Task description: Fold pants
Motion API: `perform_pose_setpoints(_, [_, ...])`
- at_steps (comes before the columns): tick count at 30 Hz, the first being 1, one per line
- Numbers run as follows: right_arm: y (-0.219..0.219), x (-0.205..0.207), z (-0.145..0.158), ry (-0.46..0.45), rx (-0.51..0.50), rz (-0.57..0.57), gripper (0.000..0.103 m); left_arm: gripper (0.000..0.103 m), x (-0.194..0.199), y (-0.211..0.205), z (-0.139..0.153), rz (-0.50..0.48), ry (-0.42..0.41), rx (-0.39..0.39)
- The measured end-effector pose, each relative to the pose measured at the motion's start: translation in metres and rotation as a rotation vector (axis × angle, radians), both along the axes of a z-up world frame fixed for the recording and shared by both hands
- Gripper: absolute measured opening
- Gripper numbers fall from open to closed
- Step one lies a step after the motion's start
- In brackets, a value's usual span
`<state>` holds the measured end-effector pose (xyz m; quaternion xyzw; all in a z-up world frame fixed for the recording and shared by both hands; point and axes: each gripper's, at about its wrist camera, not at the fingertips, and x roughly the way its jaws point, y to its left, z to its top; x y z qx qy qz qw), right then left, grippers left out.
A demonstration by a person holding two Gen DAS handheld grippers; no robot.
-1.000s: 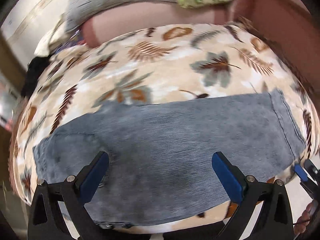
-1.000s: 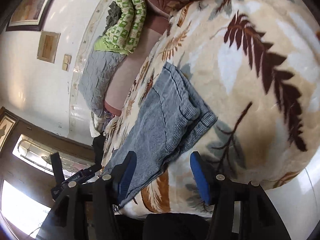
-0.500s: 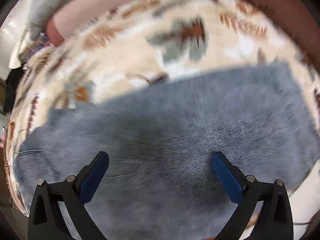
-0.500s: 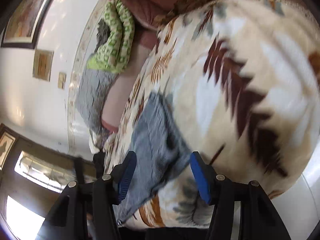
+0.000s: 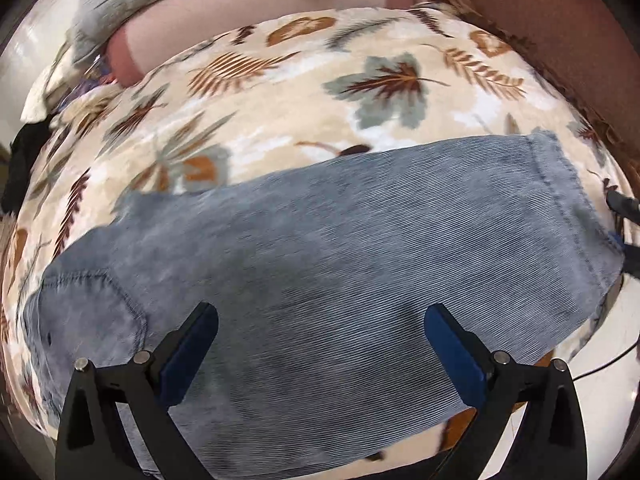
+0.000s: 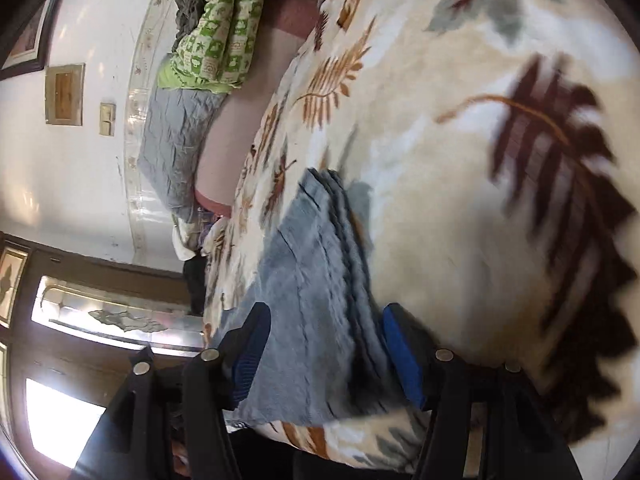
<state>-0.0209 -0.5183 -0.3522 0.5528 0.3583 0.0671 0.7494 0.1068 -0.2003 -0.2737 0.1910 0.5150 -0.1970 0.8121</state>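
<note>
The pants (image 5: 320, 280) lie flat on the leaf-print blanket (image 5: 280, 92) covering the bed, near its front edge (a back pocket shows at one end, a hem at the other). The left gripper (image 5: 320, 344) hovers over their middle, fingers spread wide, holding nothing. The right gripper (image 6: 324, 356) sits at the stacked hems, fingers open astride the layers.
</note>
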Motion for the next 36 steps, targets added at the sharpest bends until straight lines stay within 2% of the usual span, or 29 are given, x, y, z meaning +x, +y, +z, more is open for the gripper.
perform_pose_setpoints(4, [0.007,0.026,0.005,0.024,-0.05,0.109,0.064,0.103,0.01,0.016,-0.015,0.068,0.014,0.03])
perform_pose_setpoints(5, [0.01,0.029,0.007,0.033,-0.071,0.126,0.058,0.103,0.012,0.017,-0.019,0.076,0.022,0.033])
perform_pose_setpoints(6, [0.012,0.031,0.008,0.036,-0.075,0.132,0.038,0.103,0.013,0.018,-0.022,0.079,0.027,0.034])
perform_pose_setpoints(8, [0.02,0.035,0.008,0.054,-0.096,0.165,0.013,0.103,0.012,0.019,-0.024,0.076,0.03,0.031])
perform_pose_setpoints(13, [0.035,0.033,0.032,0.018,-0.15,0.125,0.013,0.103,0.015,0.032,-0.013,0.087,0.022,0.012])
perform_pose_setpoints(18, [0.05,0.029,0.073,-0.055,-0.17,0.087,0.012,0.103,0.026,0.065,0.006,0.16,0.006,-0.041])
perform_pose_setpoints(23, [0.098,0.05,0.124,-0.102,-0.247,0.148,0.012,0.103,0.025,0.1,0.021,0.192,0.009,-0.115])
perform_pose_setpoints(26, [0.14,0.068,0.142,-0.109,-0.305,0.222,0.013,0.103,0.024,0.124,0.024,0.218,-0.004,-0.12])
perform_pose_setpoints(29, [0.186,0.09,0.145,-0.102,-0.345,0.302,0.013,0.103,0.023,0.153,0.025,0.259,0.004,-0.144])
perform_pose_setpoints(32, [0.237,0.115,0.134,-0.062,-0.359,0.413,0.018,0.103,0.021,0.177,0.021,0.286,0.024,-0.168])
perform_pose_setpoints(34, [0.267,0.13,0.119,-0.014,-0.345,0.467,0.031,0.103,0.016,0.193,0.018,0.304,0.032,-0.18])
perform_pose_setpoints(35, [0.282,0.137,0.111,-0.002,-0.33,0.496,0.046,0.103,0.015,0.197,0.017,0.307,0.037,-0.183])
perform_pose_setpoints(36, [0.287,0.139,0.106,-0.004,-0.316,0.504,0.054,0.103,0.014,0.203,0.015,0.313,0.044,-0.184])
